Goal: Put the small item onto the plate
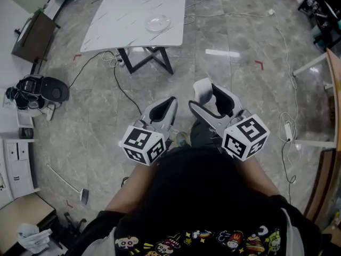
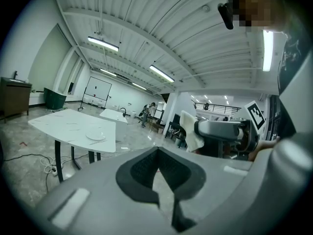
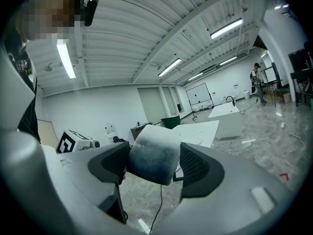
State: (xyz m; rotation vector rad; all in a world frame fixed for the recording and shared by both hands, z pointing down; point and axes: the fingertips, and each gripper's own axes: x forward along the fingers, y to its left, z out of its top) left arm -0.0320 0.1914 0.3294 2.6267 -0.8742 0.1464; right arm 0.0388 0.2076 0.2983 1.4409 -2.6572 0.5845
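A small white spongy block (image 3: 152,155) sits clamped between the pads of my right gripper (image 3: 154,164), which is shut on it. In the head view the block (image 1: 201,88) sticks out at the tip of the right gripper (image 1: 209,94), held over the floor in front of the person. The clear plate (image 1: 158,23) lies on the white table (image 1: 128,20), well ahead of both grippers. My left gripper (image 1: 168,102) is beside the right one with its jaws closed and nothing in them. The left gripper view shows its tips (image 2: 157,152) meeting, the plate (image 2: 96,136) and the block (image 2: 191,130).
The table stands on a dark crossed leg frame (image 1: 146,60), with cables (image 1: 114,68) trailing over the marble floor. A dark cabinet (image 1: 32,33) and a black device (image 1: 40,89) are at the left. Desks (image 1: 330,100) line the right side.
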